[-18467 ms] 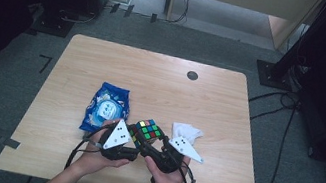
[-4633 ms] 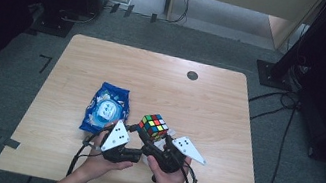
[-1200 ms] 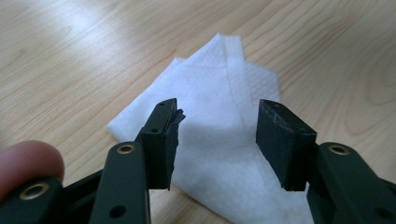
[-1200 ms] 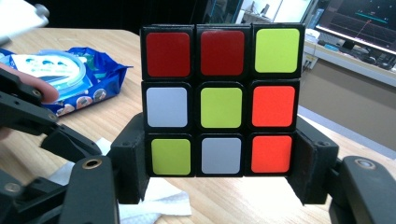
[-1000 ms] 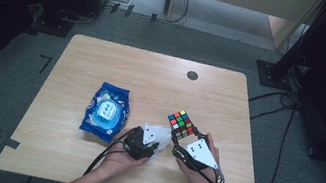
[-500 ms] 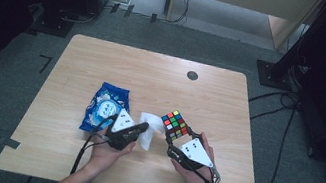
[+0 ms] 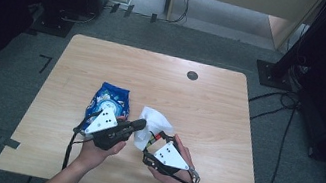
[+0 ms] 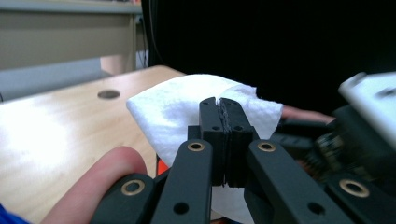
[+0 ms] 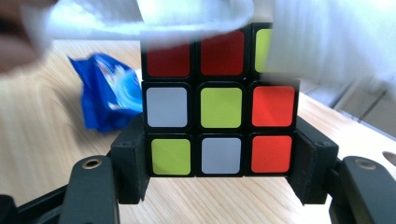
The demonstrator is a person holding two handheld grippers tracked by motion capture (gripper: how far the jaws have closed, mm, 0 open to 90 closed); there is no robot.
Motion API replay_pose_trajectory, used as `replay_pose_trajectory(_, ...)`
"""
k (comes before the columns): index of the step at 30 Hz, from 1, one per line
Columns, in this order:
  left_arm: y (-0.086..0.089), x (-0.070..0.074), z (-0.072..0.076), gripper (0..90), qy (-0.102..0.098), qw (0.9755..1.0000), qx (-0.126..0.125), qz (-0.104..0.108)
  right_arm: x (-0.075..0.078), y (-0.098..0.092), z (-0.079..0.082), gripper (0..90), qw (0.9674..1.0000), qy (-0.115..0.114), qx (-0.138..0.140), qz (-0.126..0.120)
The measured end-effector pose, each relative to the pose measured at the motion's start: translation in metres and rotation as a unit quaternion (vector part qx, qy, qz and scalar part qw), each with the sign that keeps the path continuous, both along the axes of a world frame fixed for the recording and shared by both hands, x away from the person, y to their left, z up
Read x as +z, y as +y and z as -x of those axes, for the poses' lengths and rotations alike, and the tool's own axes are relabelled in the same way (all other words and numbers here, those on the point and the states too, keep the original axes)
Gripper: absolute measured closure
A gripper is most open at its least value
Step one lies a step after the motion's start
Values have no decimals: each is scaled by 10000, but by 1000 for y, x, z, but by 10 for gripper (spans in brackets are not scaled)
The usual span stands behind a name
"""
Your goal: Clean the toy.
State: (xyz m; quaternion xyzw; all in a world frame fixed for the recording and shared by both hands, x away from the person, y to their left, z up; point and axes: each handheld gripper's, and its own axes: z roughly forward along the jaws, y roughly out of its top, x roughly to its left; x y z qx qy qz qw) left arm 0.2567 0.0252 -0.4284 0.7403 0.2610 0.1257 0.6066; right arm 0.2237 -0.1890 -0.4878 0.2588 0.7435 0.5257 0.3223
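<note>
Pale wood under your hands, the surface (image 7: 209, 105) sits on a grey floor with dark stands around it. Take the multicoloured 3-by-3 puzzle cube (image 9: 219, 105) as your landmark: you hold it just above the wood with your right gripper (image 9: 219, 161), whose fingers (image 9: 130, 163) press on its 2 opposite sides at the bottom row.

What has changed is on your left. A second ago the white paper tissue (image 7: 152, 125) lay loose on the wood to the left of the cube. Your left gripper (image 8: 225, 140) has just been closing, and its fingers (image 8: 212, 135) are now pinched together on a fold of that tissue, which has come up off the wood and over to the cube. In the high view it drapes across the cube's top; in the right gripper view it blurs over the cube's upper row. The cube itself has shifted a little toward your left hand to meet it.

To the left of the cube, the crumpled blue foil snack bag (image 7: 109, 102) lies flat, untouched.

So you look ready to wipe: cloth gripped, cube braced. Keep the right-hand grip firm, because a sideways rub could twist a layer or tip the cube out.
</note>
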Motion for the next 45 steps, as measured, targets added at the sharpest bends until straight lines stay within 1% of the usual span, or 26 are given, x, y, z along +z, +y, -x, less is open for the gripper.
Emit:
replay_pose_trajectory(1,-1,-2,0,900,-23,10000,18,-21,2,0,1,350,10000,-22,39,-33)
replay_pose_trajectory(2,-1,-2,0,900,-69,9999,80,-68,4,1,2,350,10000,-30,41,20)
replay_pose_trajectory(4,0,-2,-1,900,-171,9991,286,-277,4,0,3,350,9999,-92,15,86)
replay_pose_trajectory(6,4,-3,-5,900,-127,9977,523,-403,5,-2,3,350,9999,-117,18,68)
replay_pose_trajectory(8,9,-4,-11,900,-81,9953,806,-538,6,-3,3,350,9999,-135,-19,37)
replay_pose_trajectory(9,12,-5,-13,900,-31,9943,908,-561,7,-5,3,350,9999,-159,-31,-2)
replay_pose_trajectory(10,16,-5,-15,900,24,9941,948,-528,8,-6,3,350,9998,-160,-29,-88)
replay_pose_trajectory(12,19,-2,-13,900,62,9955,889,-327,9,-7,2,350,9998,-146,-33,-112)
replay_pose_trajectory(15,14,7,-3,900,-60,9993,372,-23,6,-5,1,350,9999,-92,-72,-20)
replay_pose_trajectory(17,4,9,3,899,-140,9996,208,-125,4,-2,1,350,10000,-68,-65,34)
replay_pose_trajectory(18,1,9,4,899,-125,9996,196,-168,4,-1,2,350,10000,-75,-46,44)
replay_pose_trajectory(21,-1,4,2,897,-3,9998,165,-124,6,2,4,350,9999,-116,35,29)
replay_pose_trajectory(24,4,3,-4,899,81,9990,411,-182,8,-1,5,350,9999,-151,-14,23)
replay_pose_trajectory(26,9,1,-8,899,145,9977,625,-213,10,-5,4,350,9998,-159,-23,-75)
replay_pose_trajectory(28,14,-2,-14,899,244,9951,902,-311,11,-9,2,350,9997,-189,-78,-128)
replay_pose_trajectory(29,16,-4,-17,899,299,9942,988,-302,12,-12,1,350,9996,-190,-122,-168)
replay_pose_trajectory(31,16,-8,-20,898,410,9932,1041,-307,14,-18,-2,350,9992,-222,-281,-159)
replay_pose_trajectory(33,12,-13,-22,896,470,9924,1070,-398,14,-26,-5,350,9984,-206,-496,-163)
replay_pose_trajectory(34,8,-17,-23,895,485,9917,1077,-500,14,-30,-7,350,9978,-155,-629,-168)
replay_pose_trajectory(36,0,-25,-25,889,556,9889,1141,-774,12,-39,-11,349,9959,-26,-885,-199)
replay_pose_trajectory(37,-5,-29,-27,882,557,9850,1270,-1029,10,-43,-13,350,9948,23,-995,-208)
replay_pose_trajectory(38,-10,-33,-29,867,565,9818,1324,-1237,9,-47,-15,349,9935,85,-1115,-204)
replay_pose_trajectory(40,-15,-41,-33,836,643,9783,1295,-1486,6,-56,-17,349,9910,247,-1292,-251)
replay_pose_trajectory(42,-19,-47,-37,796,784,9772,1222,-1547,3,-62,-19,349,9884,362,-1448,-281)
replay_pose_trajectory(44,-22,-50,-38,745,805,9752,1259,-1632,0,-67,-20,349,9867,448,-1540,-274)
replay_pose_trajectory(45,-23,-51,-38,717,824,9754,1245,-1620,-1,-68,-21,349,9859,474,-1576,-285)
